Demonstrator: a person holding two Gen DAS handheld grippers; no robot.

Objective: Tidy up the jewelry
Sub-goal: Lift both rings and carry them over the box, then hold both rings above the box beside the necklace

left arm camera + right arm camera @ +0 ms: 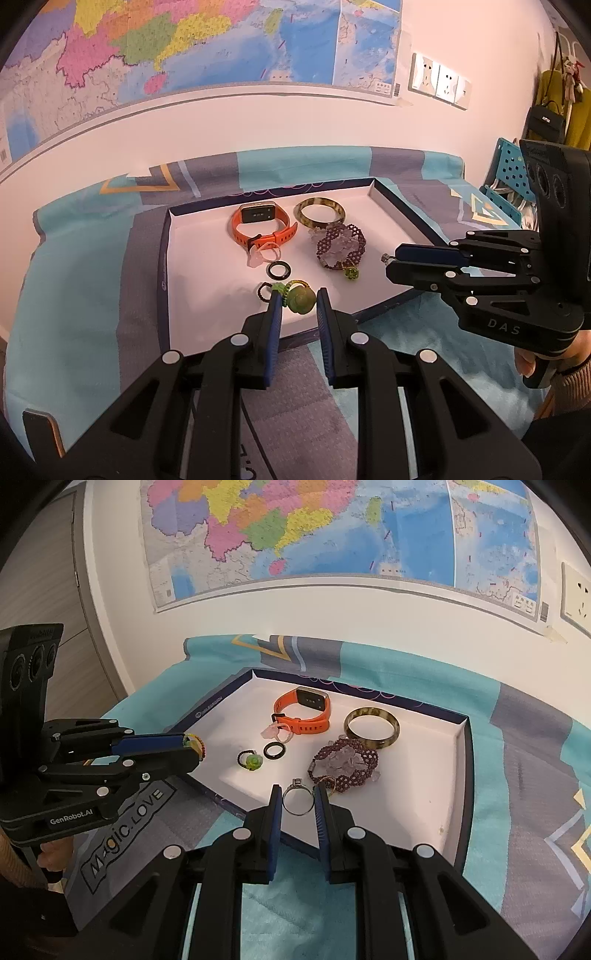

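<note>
I am in a lived-in room of a home, likely a bedroom or study. A large coloured map (pixel 295 531) is taped to the pale wall (pixel 258 125) ahead of me, with a row of white wall sockets (pixel 439 79) beside it. To my right a black handbag (pixel 546 122) and a yellow garment (pixel 576 110) hang by the wall. In front of me lies a teal and grey patterned cloth (pixel 517 738), and on it a shallow box lid (pixel 463 760) serves as a tray for bracelets and rings.
</note>
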